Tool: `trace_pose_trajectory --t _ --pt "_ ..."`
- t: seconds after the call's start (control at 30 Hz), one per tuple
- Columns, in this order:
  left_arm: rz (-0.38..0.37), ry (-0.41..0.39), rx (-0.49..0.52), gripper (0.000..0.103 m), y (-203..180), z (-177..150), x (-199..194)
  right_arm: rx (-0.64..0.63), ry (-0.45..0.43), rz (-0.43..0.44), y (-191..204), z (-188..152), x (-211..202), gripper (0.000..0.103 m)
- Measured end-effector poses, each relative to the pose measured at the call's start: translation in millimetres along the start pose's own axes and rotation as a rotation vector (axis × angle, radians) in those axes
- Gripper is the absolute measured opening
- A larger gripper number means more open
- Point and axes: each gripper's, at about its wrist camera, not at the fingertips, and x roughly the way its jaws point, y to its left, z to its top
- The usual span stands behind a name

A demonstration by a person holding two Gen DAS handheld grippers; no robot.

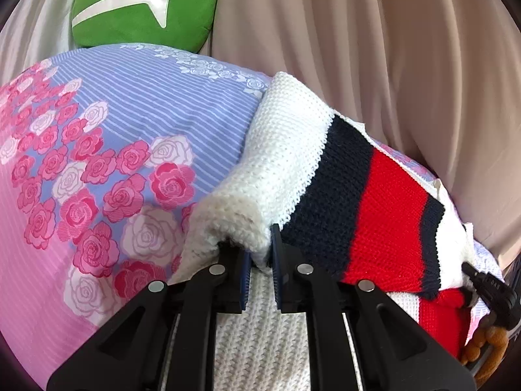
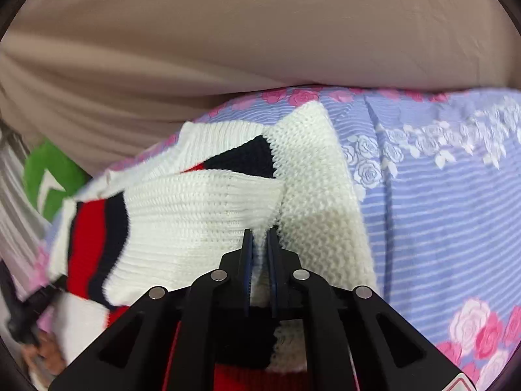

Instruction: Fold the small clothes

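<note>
The knitted sweater (image 1: pixel 325 176) — white with navy and red bands — is lying partly folded on the floral bedsheet (image 1: pixel 107 150), the left gripper (image 1: pixel 260 247) pinching a bunched white fold and the right gripper (image 2: pixel 259 244) clamping a white knit edge — beige curtain (image 1: pixel 374 49) hanging behind.

Left hand-held gripper (image 1: pixel 260 244) and right hand-held gripper (image 2: pixel 259 244) clamped (angled downward).
</note>
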Motion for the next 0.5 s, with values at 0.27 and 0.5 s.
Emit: trace_pose_trajectory --t 0.27,0.5 --pt "-0.042 -0.052 0.025 0.025 13.6 -21.8 -41.5 -0.184 -0.05 -0.185 30.4 -87.6 -70.0 0.029" --pt "-0.028 -0.011 0.032 0.027 29.6 -72.6 -86.6 -0.262 -0.027 -0.206 63.4 -135.7 -116.2 0.036"
